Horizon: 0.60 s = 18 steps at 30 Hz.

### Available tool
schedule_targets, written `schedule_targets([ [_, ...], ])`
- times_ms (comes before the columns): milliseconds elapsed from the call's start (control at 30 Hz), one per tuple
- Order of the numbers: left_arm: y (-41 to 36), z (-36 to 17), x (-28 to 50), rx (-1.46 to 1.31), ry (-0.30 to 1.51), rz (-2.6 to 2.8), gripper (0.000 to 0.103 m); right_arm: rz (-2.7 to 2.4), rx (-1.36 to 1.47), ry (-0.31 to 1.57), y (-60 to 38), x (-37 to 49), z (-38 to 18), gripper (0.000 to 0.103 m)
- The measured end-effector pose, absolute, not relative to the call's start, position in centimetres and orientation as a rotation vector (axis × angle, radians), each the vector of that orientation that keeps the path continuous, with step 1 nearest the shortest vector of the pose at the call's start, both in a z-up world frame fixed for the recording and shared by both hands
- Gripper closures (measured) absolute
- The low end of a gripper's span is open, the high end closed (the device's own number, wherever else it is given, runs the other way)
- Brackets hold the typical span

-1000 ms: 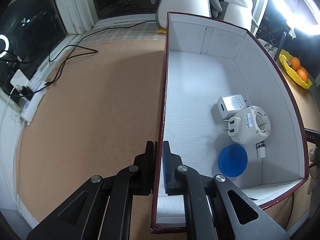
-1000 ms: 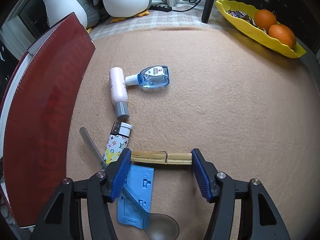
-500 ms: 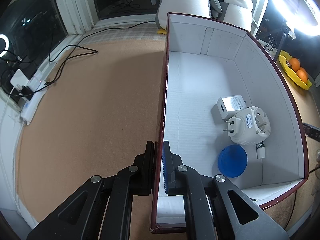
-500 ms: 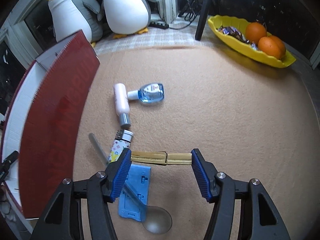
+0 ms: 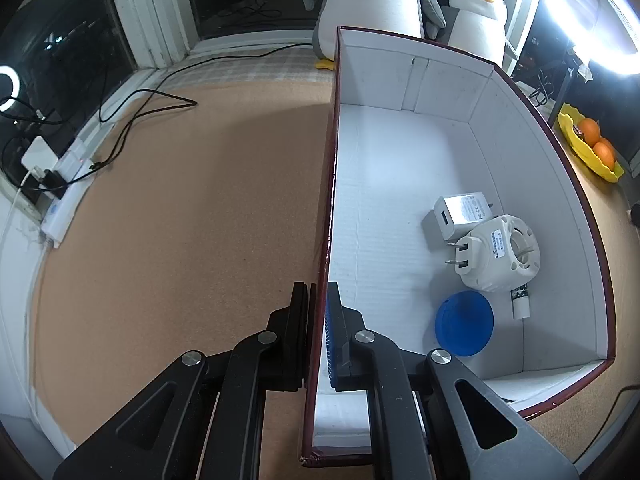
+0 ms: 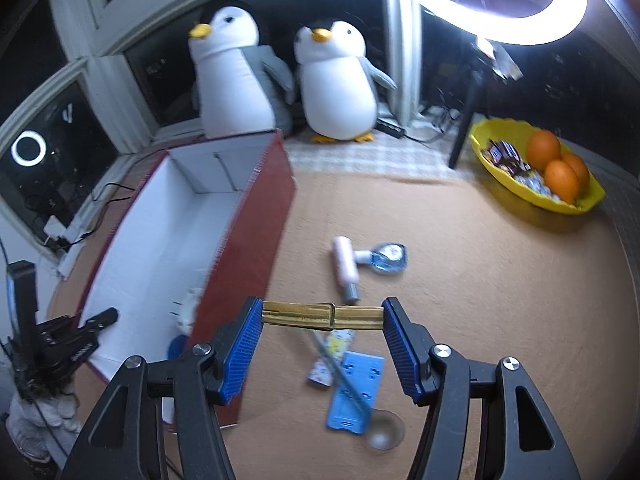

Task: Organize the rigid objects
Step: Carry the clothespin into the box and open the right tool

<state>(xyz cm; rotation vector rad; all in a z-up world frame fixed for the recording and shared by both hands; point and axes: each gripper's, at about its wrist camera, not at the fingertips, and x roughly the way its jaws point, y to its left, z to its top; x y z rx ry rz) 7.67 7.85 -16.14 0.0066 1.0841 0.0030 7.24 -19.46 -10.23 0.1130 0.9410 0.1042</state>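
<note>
My right gripper [image 6: 322,316] is shut on a wooden clothespin [image 6: 320,315], held crosswise by its ends above the mat. Below it lie a patterned lighter [image 6: 329,358], a blue plastic piece [image 6: 354,388], a clear spoon [image 6: 382,434], a pink bottle [image 6: 345,266] and a small blue-liquid bottle [image 6: 386,258]. My left gripper [image 5: 318,322] is shut on the left wall of the dark red box [image 5: 326,216], white inside [image 6: 256,248]. The box holds a white charger [image 5: 460,216], a white plug adapter [image 5: 500,254], a blue lid [image 5: 464,322] and a small white tube [image 5: 520,304].
Two plush penguins [image 6: 340,84] stand behind the box by the window. A yellow bowl with oranges and sweets [image 6: 536,168] sits at the far right. A power strip and cables [image 5: 68,176] lie along the left edge. A ring light [image 6: 488,4] glares overhead.
The right gripper has risen and tilted up with the clothespin; the items on the mat look smaller and the box interior has come into its view. The left gripper has not moved.
</note>
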Motion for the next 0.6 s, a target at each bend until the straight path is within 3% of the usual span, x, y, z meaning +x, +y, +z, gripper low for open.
schedule_targets([
  [600,8.3,-16.1,7.4,-0.039,1.069,0.026,0.096,0.347,0.002,0.907,-10.5,7.5,-8.3,0.046],
])
